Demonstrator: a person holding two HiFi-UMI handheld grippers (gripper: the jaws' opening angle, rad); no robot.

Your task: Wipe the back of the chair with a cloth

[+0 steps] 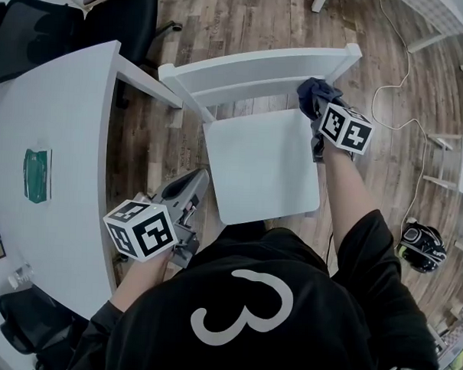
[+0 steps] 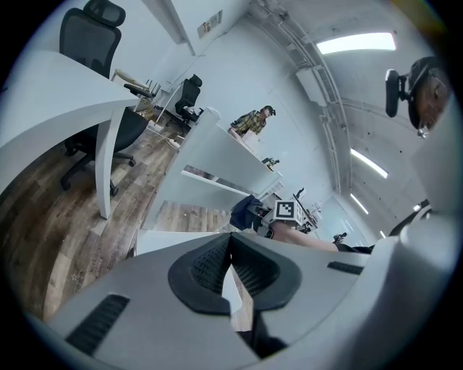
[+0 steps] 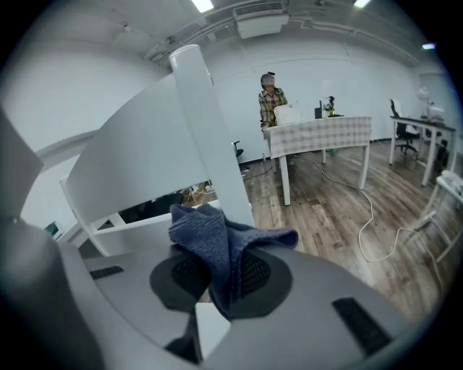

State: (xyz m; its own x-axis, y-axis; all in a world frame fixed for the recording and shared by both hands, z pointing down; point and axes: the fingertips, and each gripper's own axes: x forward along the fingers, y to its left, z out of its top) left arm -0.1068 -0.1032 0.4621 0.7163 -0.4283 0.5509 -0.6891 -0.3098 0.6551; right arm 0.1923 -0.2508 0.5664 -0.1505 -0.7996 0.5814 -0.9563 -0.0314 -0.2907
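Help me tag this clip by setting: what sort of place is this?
Most likely an open office: black swivel chairs stand at a long white desk, another desk stands farther off on the wood floor, and strip lights run along the ceiling.

The cloth (image 3: 217,242) is blue, soft and fuzzy, with tiny woven ribs. The chair (image 1: 263,166) is white, smooth and not shiny, like painted wood. The floor (image 1: 246,20) is brown wood boards with streaky grain. The table (image 1: 57,134) is white and smooth. The right gripper (image 3: 221,278) is dull grey plastic, and its black pads (image 3: 175,278) look bumpy.
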